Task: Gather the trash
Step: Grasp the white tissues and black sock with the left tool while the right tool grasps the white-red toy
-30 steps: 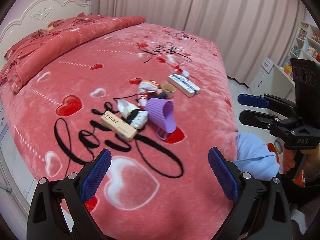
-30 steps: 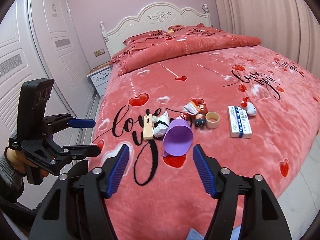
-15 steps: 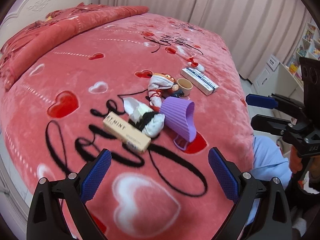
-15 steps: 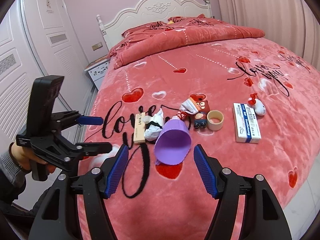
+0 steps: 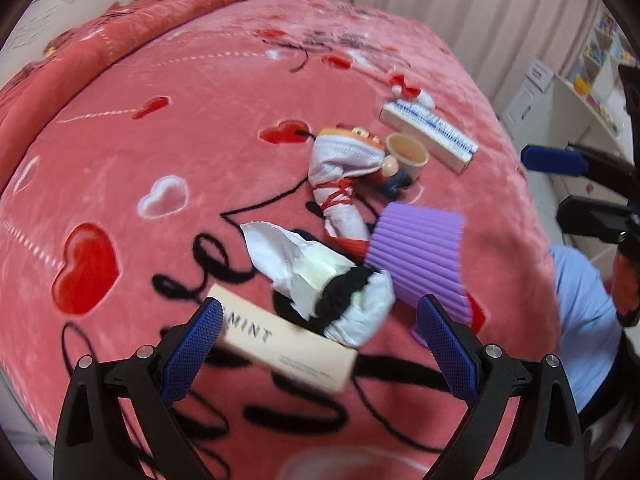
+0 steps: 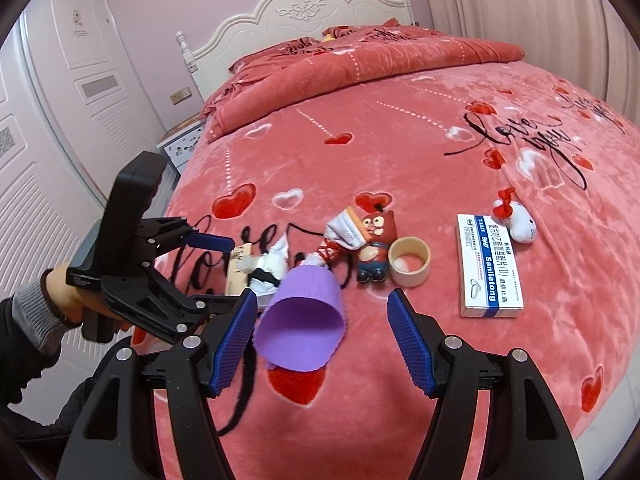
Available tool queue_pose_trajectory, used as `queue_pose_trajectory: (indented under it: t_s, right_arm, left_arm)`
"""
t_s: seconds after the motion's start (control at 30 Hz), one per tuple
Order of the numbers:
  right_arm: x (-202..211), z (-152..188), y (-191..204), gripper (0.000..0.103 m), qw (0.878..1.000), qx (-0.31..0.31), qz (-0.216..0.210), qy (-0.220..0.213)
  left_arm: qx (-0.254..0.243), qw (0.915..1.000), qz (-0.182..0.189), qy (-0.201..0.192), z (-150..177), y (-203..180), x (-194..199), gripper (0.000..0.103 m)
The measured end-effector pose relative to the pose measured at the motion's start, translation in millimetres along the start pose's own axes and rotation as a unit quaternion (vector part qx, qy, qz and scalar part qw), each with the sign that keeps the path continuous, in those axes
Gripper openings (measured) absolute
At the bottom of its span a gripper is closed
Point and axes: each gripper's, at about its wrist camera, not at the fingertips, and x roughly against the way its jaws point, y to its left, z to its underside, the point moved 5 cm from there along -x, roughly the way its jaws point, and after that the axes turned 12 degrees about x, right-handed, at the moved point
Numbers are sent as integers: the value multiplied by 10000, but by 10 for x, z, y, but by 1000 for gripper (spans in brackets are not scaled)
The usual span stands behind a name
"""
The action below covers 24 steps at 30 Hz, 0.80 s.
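Observation:
A pile of litter lies on the red bedspread (image 5: 160,92). In it are a beige "MINT" box (image 5: 284,344), a crumpled white wrapper (image 5: 316,276) and a purple ribbed cup (image 5: 420,256) on its side. My left gripper (image 5: 319,304) hangs open just above the box and wrapper, touching neither. In the right wrist view the cup (image 6: 304,320) shows its mouth between the open fingers of my right gripper (image 6: 320,300), pads apart from it. The left gripper (image 6: 224,272) hovers by the box (image 6: 238,272).
Beyond the pile lie a white cloth bundle tied with red string (image 5: 344,168), a toy figure (image 6: 374,240), a tape roll (image 6: 410,260), a blue-and-white medicine box (image 6: 486,264) and a small white plush (image 6: 518,224). A folded quilt (image 6: 360,64) and headboard stand behind, wardrobe doors at left.
Both grippers have come down and closer to the pile. The beige box now sits between the left fingers in view, the purple cup between the right ones. Neither gripper's opening changed.

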Motion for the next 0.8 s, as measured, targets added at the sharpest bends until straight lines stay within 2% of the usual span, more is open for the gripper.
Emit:
queue_pose_trajectory:
  t_s: [0.03,0.1,0.37,0.47,0.53,0.63,0.67,0.77,0.8]
  right_arm:
    - [-23,5,-19,68,10000,-17,-3,19]
    - [-80,16,-57,68,10000,-50,-29,53]
    - [-357,-103,-84,68,9997,-40,-243,88]
    - [-455,-189,-86,68,9995,10,-291,88]
    - [-523,-250,-87,68,9995,46,-306,103]
    - [-664,-361,-87,67,9992,270,-250,145]
    - [-705,-385,-94,66,9991,324,-224,170]
    - [-877,-462,-126,51,9981,480,-246,294]
    - [-942,-486,-134,50,9975,578,-199,341]
  left_arm:
    - [-34,10000,35,74,-11,9,-44,89]
    - [-113,9996,125,210,-34,33,-129,89]
    - [-563,9974,282,355,-94,-12,-327,88]
    - [-783,9959,265,374,-102,-74,-405,78]
    - [-796,9955,375,365,-111,-69,-394,59]
    - [-639,9958,537,364,-114,3,-353,56]
    - [-604,9959,567,364,-118,18,-357,56]
    - [-411,9959,715,362,-109,110,-332,55]
    - [-371,9959,747,355,-111,128,-325,55]
